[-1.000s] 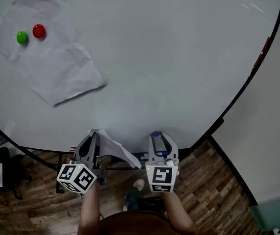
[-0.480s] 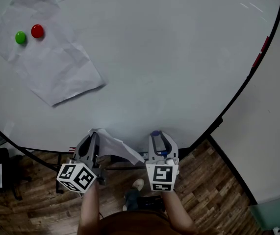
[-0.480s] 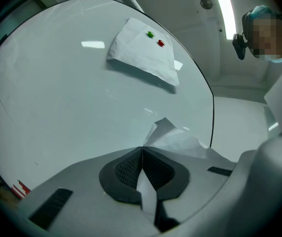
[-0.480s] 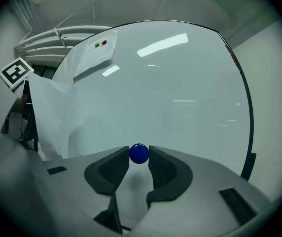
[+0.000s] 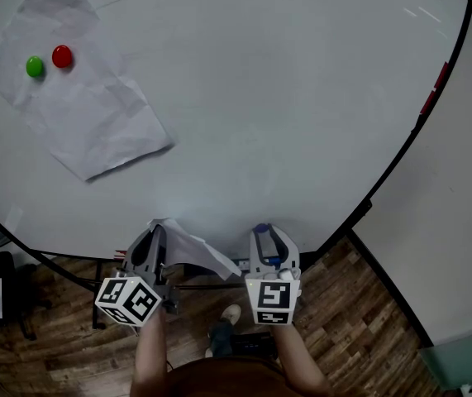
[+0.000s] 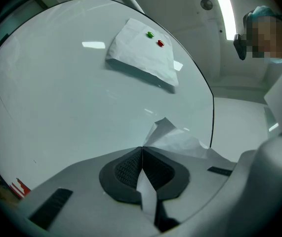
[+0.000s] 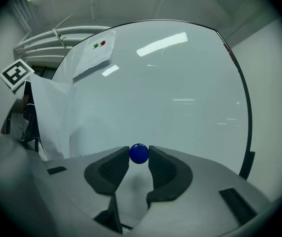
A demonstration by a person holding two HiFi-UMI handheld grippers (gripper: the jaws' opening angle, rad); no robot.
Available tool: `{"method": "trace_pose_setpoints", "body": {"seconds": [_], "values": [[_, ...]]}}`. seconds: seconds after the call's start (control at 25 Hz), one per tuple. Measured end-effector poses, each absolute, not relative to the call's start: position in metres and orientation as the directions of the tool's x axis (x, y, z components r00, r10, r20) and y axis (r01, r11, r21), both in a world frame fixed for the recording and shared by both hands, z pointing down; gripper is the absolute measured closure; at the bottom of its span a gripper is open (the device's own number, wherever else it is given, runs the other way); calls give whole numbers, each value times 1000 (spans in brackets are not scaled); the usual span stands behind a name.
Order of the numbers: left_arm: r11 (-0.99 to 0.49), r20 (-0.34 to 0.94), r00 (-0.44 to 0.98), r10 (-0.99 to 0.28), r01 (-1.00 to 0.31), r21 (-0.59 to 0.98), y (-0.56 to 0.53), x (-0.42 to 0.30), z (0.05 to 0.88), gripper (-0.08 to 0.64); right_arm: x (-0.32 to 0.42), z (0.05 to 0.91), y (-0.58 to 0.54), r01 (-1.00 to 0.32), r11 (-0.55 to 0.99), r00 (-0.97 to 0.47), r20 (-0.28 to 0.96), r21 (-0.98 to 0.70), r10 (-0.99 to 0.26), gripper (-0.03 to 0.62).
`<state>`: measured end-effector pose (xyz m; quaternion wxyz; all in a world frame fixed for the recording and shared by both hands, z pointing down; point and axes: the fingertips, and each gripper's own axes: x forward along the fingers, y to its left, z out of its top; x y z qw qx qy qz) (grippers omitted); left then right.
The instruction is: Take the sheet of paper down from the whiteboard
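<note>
The large white whiteboard (image 5: pixel 302 98) with its thin black frame filled most of what I could see from behind the person. Up at about ten o'clock on it a creased white sheet of paper (image 5: pixel 87 114) lay flat against the surface and tilted. A round green magnet (image 5: pixel 35 66) and a round red magnet (image 5: pixel 62 56) sat side by side near its upper corner, the green one at nine o'clock of the red.

Low down, at six o'clock of the board, the person held both tools close together over the dark wooden plank floor (image 5: pixel 351 304). The left gripper (image 5: pixel 154 236) was clenched tight on a second, crumpled white sheet of paper (image 5: pixel 194 251). Its ribbed black pads (image 6: pixel 126 169) were pressed together, with a strip of the paper running between them. The rest of that sheet stuck out past the tips and trailed toward three o'clock, reaching toward the other tool and clear of the board's surface.

The right gripper (image 5: pixel 262 230), just beside it at three o'clock, was grasping a small round blue magnet (image 7: pixel 139 153) between the tips of its pads, which otherwise stood apart. Both grippers pointed toward the board.
</note>
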<state>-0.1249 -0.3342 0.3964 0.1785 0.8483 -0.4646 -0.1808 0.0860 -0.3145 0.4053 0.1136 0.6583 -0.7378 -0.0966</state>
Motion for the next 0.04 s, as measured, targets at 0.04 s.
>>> {"method": "trace_pose_setpoints", "body": {"seconds": [0.04], "values": [[-504,-141,502,-853,-724,471,-334,-125,396,535,87,405,-314,-949,113,-106,40,293,-994,457]]}}
